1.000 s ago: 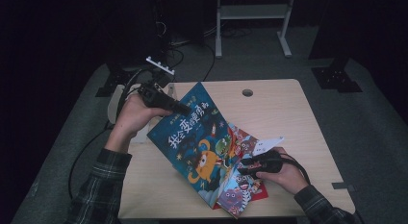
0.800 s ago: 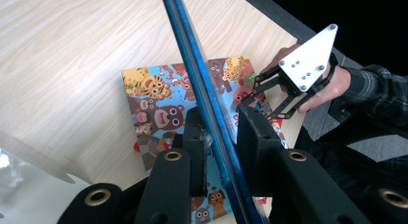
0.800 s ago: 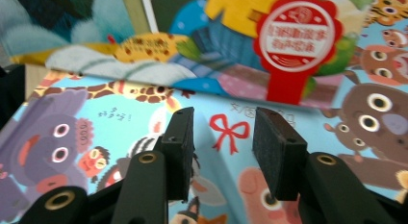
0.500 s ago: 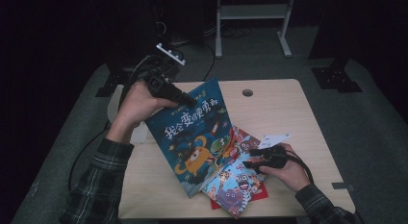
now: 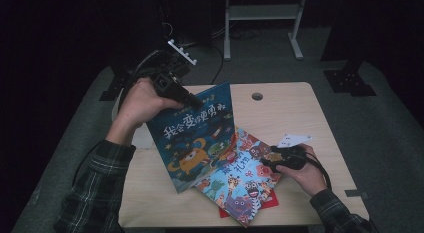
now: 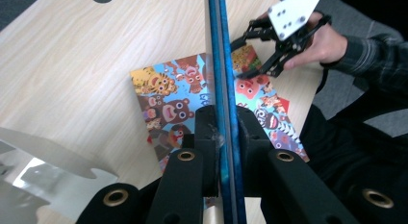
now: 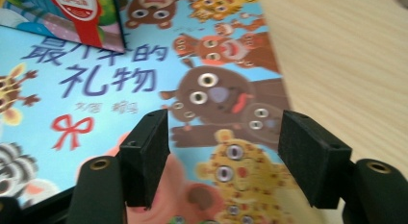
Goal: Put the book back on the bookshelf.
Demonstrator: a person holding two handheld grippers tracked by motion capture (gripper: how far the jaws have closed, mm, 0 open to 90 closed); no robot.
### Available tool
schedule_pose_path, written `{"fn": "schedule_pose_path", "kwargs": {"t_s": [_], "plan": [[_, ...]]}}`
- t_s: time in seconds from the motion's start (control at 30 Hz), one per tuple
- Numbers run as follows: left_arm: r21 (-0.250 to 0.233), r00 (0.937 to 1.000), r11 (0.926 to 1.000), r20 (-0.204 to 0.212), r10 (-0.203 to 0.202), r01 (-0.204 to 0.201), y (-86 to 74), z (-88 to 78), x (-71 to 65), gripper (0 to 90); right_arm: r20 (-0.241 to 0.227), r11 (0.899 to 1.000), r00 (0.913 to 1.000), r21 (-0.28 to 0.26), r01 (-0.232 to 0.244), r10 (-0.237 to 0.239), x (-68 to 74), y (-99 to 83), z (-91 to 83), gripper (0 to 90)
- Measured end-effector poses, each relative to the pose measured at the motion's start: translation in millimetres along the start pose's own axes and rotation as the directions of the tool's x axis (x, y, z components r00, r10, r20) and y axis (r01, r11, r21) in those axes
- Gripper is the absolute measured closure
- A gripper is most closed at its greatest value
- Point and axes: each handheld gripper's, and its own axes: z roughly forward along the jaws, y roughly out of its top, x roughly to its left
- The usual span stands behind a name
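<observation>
High view: left gripper [image 5: 192, 99], upper centre-left of the frame, clamped on the top edge of a dark blue picture book with an orange cartoon animal on its cover [image 5: 195, 138]. The book is tilted up off the pile, its lower corner near the light wooden table [image 5: 295, 108]. At centre-bottom lies a light blue picture book crowded with cartoon animal faces [image 5: 240, 180], flat, on a red book [image 5: 267, 202] peeking out beneath. The right gripper [image 5: 267, 160] hovers at the light blue book's right edge.

Left gripper view: fingers [image 6: 207, 132] closed tight on the dark blue book's thin edge, having just been closing on it.

Right gripper view: fingers [image 7: 144, 154] apart, having just been opening, nothing between them, the light blue cover below.

Status, judged: top book gripped and lifted clear; setting it down elsewhere is outstanding; remaining books untouched.
</observation>
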Motion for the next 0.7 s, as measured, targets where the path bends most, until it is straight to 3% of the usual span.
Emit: {"fn": "schedule_pose_path", "kwargs": {"t_s": [0.03,0.2,0.4,0.43,0.47,0.5,0.53,0.57,0.6,0.7], "plan": [[0.0,1.0,1.0,0.0,0.0,0.0,0.0,0.0,0.0,82.1,0.0,1.0,1.0,0.0,0.0,0.0,0.0,0.0,0.0,33.2],[0.0,0.999,0.9999,-0.042,0.013,-0.013,1.2,-4.1,-2.8,82.5,0.087,0.999,0.9951,-0.029,-0.044,0.047,-20.5,-4.2,-6.4,28.0],[-0.008,0.9986,0.9999,-0.053,0.008,-0.008,-0.2,-6.7,-0.7,82.5,0.172,0.99,0.9753,-0.031,-0.135,0.138,-48.9,-15.0,-8.7,27.6],[-0.008,0.9986,0.9999,-0.053,0.008,-0.008,-0.2,-6.7,-0.7,82.5,0.172,0.99,0.9753,-0.031,-0.135,0.138,-48.9,-15.0,-8.7,27.6],[-0.013,0.9984,0.9999,-0.056,0.006,-0.007,-1.2,-9.2,0.5,82.5,0.199,0.986,0.966,-0.037,-0.161,0.165,-58.3,-18.7,-9.6,27.6],[-0.013,0.9984,0.9999,-0.056,0.006,-0.007,-1.2,-9.2,0.5,82.5,0.199,0.986,0.966,-0.037,-0.161,0.165,-58.3,-18.7,-9.6,27.6],[-0.02,0.9982,0.9998,-0.061,0.0,-0.001,-2.3,-12.0,1.6,82.5,0.227,0.982,0.9554,-0.045,-0.183,0.189,-67.3,-22.1,-10.7,27.6],[-0.02,0.9982,0.9998,-0.061,0.0,-0.001,-2.3,-12.0,1.6,82.5,0.227,0.982,0.9554,-0.045,-0.183,0.189,-67.3,-22.1,-10.7,27.6],[-0.032,0.9974,0.9995,-0.071,-0.007,0.005,-4.4,-16.2,2.9,82.6,0.247,0.978,0.9466,-0.046,-0.202,0.207,-75.9,-25.9,-12.0,27.8],[-0.042,0.9962,0.9991,-0.085,-0.015,0.011,-8.1,-22.6,5.4,82.6,0.272,0.972,0.9337,-0.05,-0.228,0.233,-86.3,-31.5,-13.3,27.8]]}}
